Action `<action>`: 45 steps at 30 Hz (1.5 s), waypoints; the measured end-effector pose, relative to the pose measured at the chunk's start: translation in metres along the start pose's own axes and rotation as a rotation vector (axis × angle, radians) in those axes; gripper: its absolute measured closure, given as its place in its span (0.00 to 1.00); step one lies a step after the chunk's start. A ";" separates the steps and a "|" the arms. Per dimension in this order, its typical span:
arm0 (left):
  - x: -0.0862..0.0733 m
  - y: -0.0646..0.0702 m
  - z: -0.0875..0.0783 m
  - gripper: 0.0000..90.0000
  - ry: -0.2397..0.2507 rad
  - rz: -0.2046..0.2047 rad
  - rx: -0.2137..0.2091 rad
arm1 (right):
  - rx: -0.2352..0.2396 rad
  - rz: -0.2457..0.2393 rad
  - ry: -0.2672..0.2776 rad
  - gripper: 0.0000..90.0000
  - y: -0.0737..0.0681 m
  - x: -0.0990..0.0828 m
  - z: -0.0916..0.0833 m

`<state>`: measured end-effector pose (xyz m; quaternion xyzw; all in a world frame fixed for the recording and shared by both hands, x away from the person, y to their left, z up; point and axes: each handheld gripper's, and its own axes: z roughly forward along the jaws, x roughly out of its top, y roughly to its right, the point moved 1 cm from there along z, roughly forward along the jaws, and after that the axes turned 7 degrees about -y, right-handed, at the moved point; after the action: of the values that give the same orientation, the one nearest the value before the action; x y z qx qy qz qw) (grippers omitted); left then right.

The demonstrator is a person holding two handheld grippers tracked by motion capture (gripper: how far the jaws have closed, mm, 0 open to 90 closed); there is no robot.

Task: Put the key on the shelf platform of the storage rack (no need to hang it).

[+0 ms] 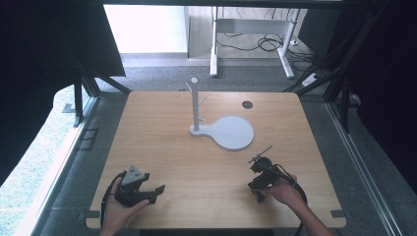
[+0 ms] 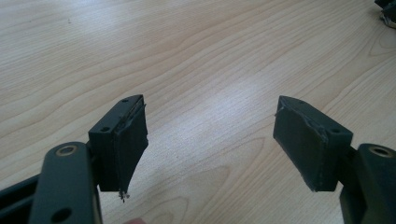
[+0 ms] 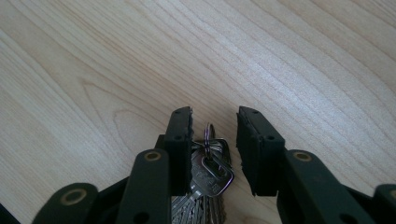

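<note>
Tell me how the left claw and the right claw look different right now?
The left claw has its black jaws spread wide, while the right claw has its jaws much closer together. Between the left claw's jaws lies just the light wooden table; between the right claw's jaws lies a bunch of silver metal keys on a ring, not yet pinched. Both are black two-jaw claws held low over that table.

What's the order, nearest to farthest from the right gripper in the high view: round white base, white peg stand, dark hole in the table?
From the right gripper:
1. Round white base, just ahead and slightly left, mid-table.
2. White peg stand, farther left, upright at the base's left end.
3. Dark hole, straight ahead near the far edge; only slightly beyond the stand.
</note>
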<state>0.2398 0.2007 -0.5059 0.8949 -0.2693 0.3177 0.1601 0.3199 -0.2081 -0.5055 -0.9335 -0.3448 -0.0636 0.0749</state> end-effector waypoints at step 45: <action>0.000 -0.001 0.000 0.29 -0.003 0.002 0.004 | 0.011 0.003 -0.090 0.99 0.001 -0.002 0.001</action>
<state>0.2404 0.2018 -0.5061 0.8954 -0.2697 0.3171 0.1578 0.3196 -0.2099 -0.5072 -0.9354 -0.3470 -0.0193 0.0646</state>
